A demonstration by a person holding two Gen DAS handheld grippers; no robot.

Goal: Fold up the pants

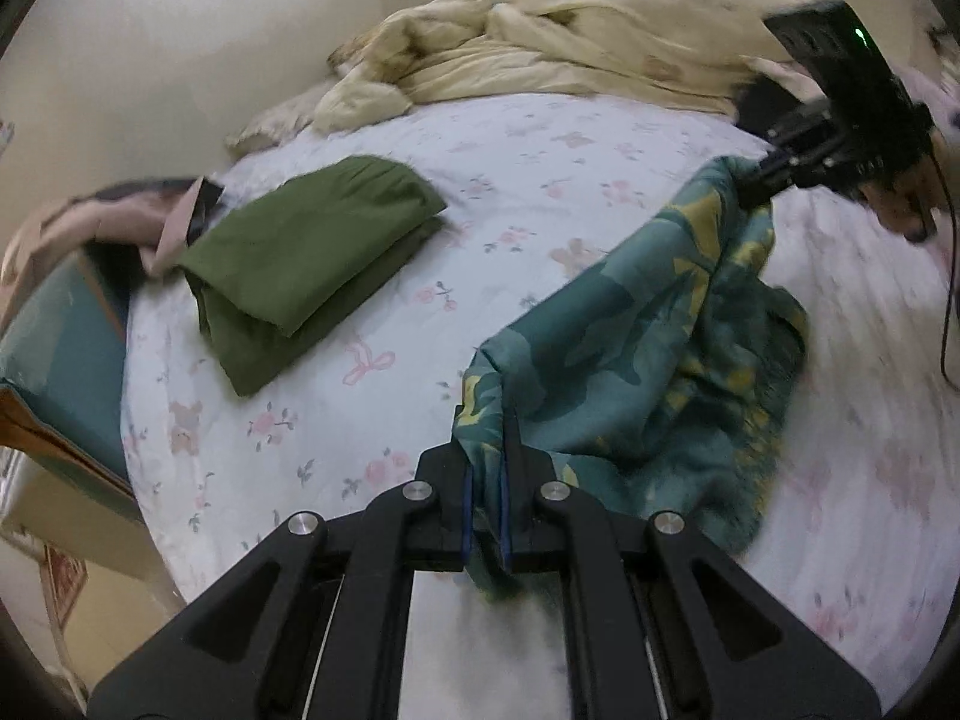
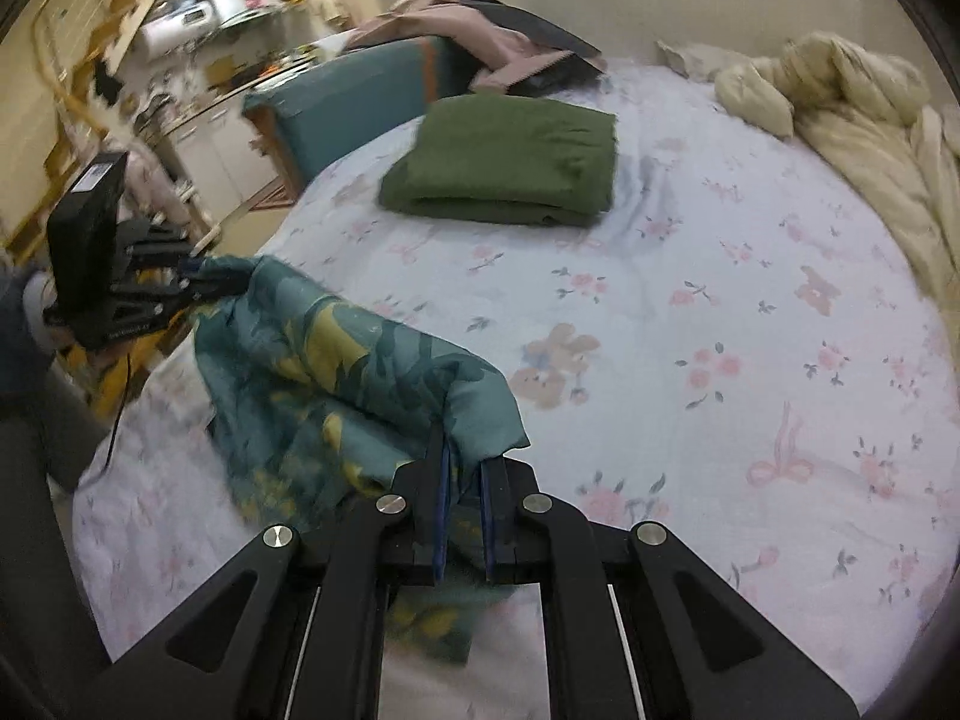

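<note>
The teal pants with a yellow leaf print point(image 1: 648, 324) hang stretched between my two grippers above the flowered bed sheet point(image 1: 510, 180). My left gripper point(image 1: 487, 456) is shut on one corner of the cloth. My right gripper point(image 2: 462, 468) is shut on the other corner of the pants point(image 2: 336, 372). The right gripper also shows in the left wrist view point(image 1: 756, 180) at the far end of the cloth. The left gripper shows in the right wrist view point(image 2: 198, 288) at the left. The lower part of the pants sags in loose folds onto the sheet.
A folded olive green garment point(image 1: 306, 258) lies on the sheet point(image 2: 720, 312) toward the far side; it also shows in the right wrist view point(image 2: 510, 162). A crumpled cream blanket point(image 1: 570, 36) lies along the wall. A teal box point(image 2: 354, 102) with pink clothes stands beside the bed.
</note>
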